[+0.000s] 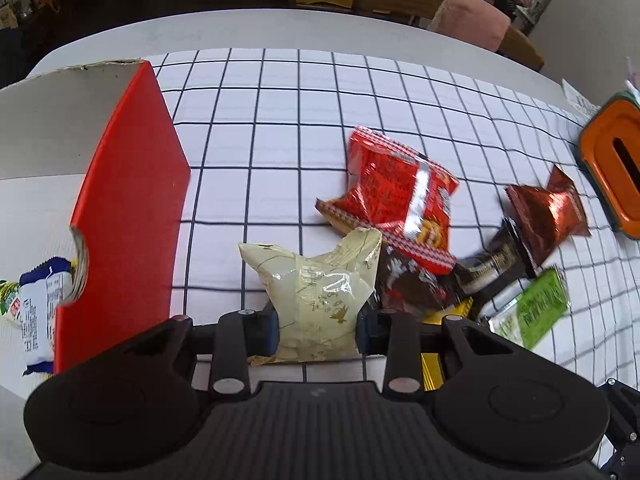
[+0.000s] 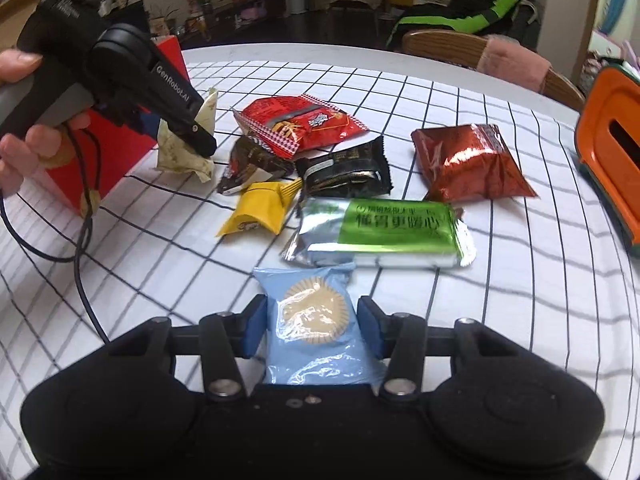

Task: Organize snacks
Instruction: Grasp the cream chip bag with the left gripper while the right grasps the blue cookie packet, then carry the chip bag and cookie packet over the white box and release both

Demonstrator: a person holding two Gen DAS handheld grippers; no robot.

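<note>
- Snacks lie in a loose pile on the checked cloth of the surface [image 1: 280, 120], and a red box [image 1: 128, 200] stands at the left with some packs already inside.
- Left gripper [image 1: 318, 326]: its fingers [image 1: 264, 330] are closed on a cream pack [image 1: 316, 288], pinching it low across the middle. The pack sits just beside the red box.
- Right gripper [image 2: 312, 328]: its fingers [image 2: 252, 330] stand close on both sides of a blue pack [image 2: 316, 320] with a round cookie in it. The left one seems to touch the wrapper; on the right I see a small gap, so I cannot tell if the hold is firm.
- Both packs look very light, I think. The wrappers are thin, shiny and crinkly, so they may slip or fold.
- The cream pack is puffy with air. A soft squeeze across the middle looks best.
- The cookie could crack. Hold the blue pack by its sides, not hard.
- Still on the cloth: a red bag [image 2: 304, 124], a dark pack [image 2: 344, 172], a yellow pack [image 2: 260, 210], a green bar [image 2: 384, 236] and a shiny brown bag [image 2: 468, 160].
</note>
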